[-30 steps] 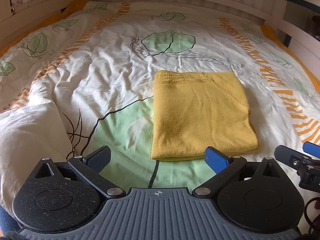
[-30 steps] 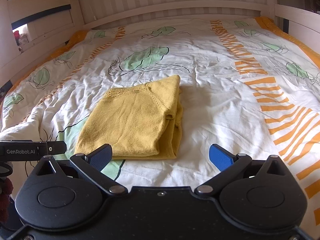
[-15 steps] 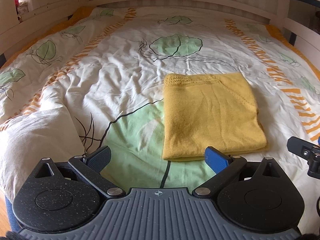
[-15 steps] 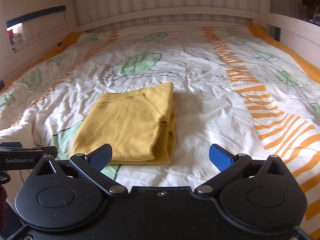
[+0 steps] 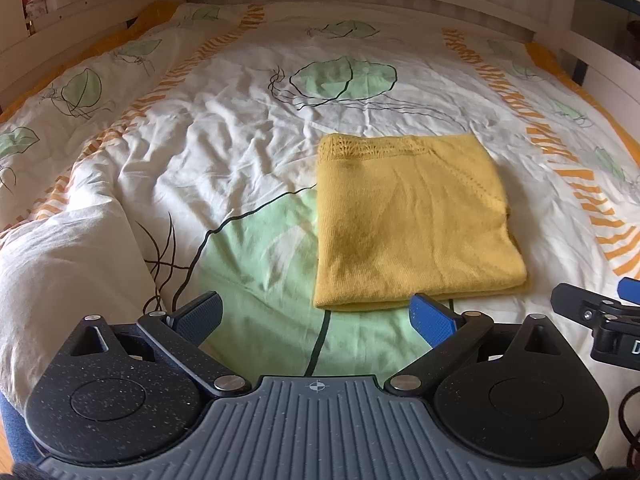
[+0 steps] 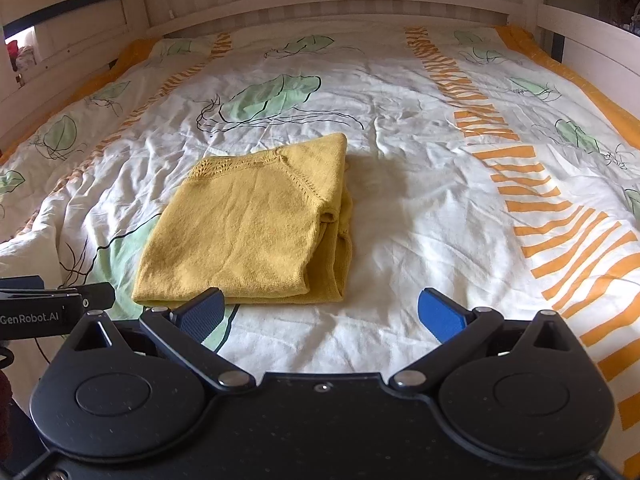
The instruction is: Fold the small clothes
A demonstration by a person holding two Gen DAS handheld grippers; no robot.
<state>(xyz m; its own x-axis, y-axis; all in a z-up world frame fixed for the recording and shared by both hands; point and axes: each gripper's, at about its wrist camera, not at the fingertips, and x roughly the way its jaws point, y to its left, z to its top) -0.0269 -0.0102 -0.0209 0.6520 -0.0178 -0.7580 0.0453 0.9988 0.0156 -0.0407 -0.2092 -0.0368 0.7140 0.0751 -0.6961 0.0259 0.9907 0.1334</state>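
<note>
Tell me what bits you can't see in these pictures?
- Yellow sweater underside and inner layers: hidden by its own folds, both views.
- Right gripper in the left wrist view: cut off by the right edge.
- Shelf items, far left: too small and blurry.
- Bed front edge: hidden behind both grippers' bodies.

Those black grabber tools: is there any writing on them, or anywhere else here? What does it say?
"GenRobot.AI": white letters on the left gripper, seen in the right wrist view.
"D": one cut-off white letter on the right gripper, at the left wrist view's edge; the rest is out of frame.
Nothing else readable.
</note>
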